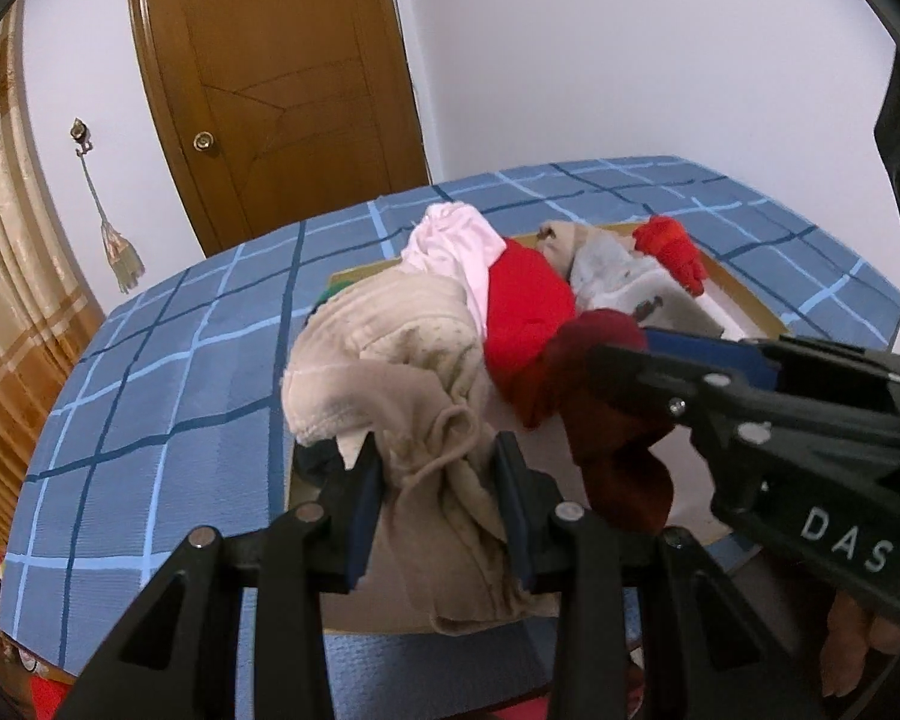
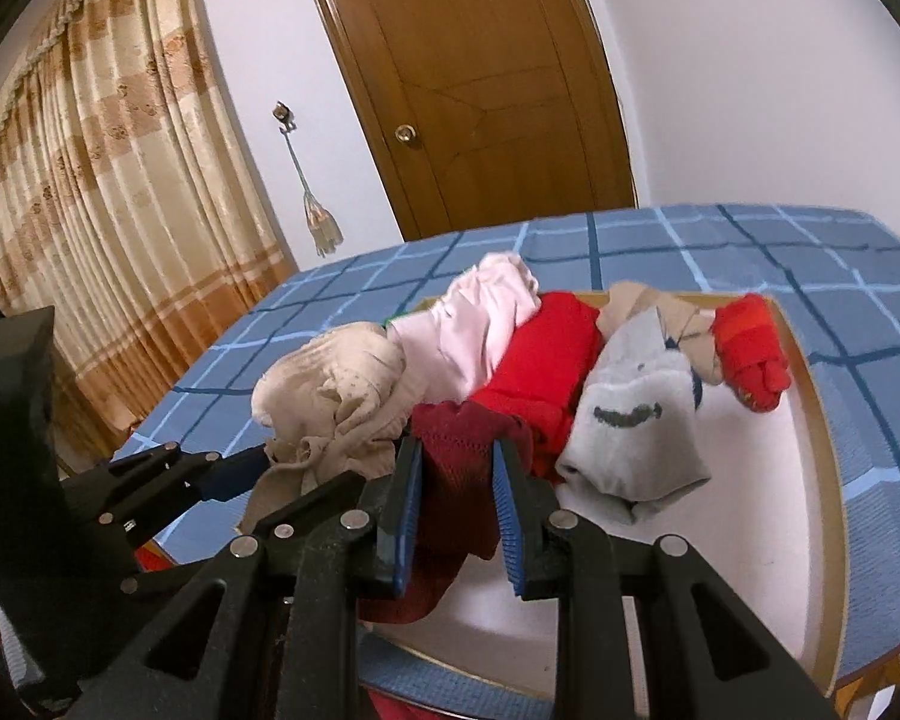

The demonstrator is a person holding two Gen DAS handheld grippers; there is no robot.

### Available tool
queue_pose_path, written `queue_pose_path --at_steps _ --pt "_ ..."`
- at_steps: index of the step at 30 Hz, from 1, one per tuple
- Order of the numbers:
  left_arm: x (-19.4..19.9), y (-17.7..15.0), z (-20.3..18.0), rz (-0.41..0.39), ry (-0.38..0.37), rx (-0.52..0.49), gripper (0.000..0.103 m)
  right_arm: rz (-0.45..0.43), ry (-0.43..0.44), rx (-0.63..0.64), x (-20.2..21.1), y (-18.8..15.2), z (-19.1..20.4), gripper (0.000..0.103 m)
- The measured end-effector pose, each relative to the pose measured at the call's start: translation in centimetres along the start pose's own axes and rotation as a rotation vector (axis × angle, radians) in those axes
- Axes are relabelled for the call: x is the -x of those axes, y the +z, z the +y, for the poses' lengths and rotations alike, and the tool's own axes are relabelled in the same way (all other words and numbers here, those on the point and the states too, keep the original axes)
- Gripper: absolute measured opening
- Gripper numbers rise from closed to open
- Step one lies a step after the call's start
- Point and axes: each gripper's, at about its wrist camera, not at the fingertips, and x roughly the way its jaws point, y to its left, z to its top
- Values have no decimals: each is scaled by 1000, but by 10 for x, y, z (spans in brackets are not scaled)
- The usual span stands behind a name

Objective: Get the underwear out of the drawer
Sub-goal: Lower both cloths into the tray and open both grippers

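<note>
Both tongs grip cloth over the drawer (image 2: pixel 810 372): left gripper (image 1: pixel 438 468) clamps the beige underwear (image 1: pixel 390 372), right gripper (image 2: pixel 456 468) pinches the maroon underwear (image 2: pixel 456 480). Each garment hangs partly lifted above the pile, probably so the red and grey pieces stay behind.

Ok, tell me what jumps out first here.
The bright red garment in the middle of the clothes heap in the drawer. Nearer, the left gripper clamps a beige garment, and the right gripper clamps a dark red one.
</note>
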Motion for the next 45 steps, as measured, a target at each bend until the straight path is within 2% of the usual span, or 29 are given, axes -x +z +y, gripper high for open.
queue_pose_path --at_steps 7,13,15,19,20,23,26,29,34,40,45 --pt "-12 -1 -6 21 -2 -18 35 16 3 13 -10 -3 4 26" --pt "-14 -9 -8 4 13 5 43 60 39 -15 -24 -11 4 26" --pt "-15 -10 -7 6 29 19 49 73 48 -31 -29 -13 3 26" --pt "-18 -12 3 32 54 108 79 88 84 -88 -32 -18 -4 29" --pt "-17 -12 6 37 70 131 87 89 95 -100 -32 -19 -7 32" --pt "-8 -13 7 23 95 135 98 112 122 -148 -32 -21 -16 48" --pt "4 -13 -2 -9 101 93 101 81 202 -217 -22 -24 -26 49" --pt "16 -12 -9 -45 133 55 102 30 217 -237 -5 -25 -27 55" --pt "35 -16 -16 -86 138 69 102 -36 193 -262 23 -28 -27 56" --pt "52 -25 -19 -99 121 123 102 -106 106 -251 56 -35 -29 56" --pt "60 -33 -28 -102 122 120 102 -120 62 -215 75 -45 -28 56"
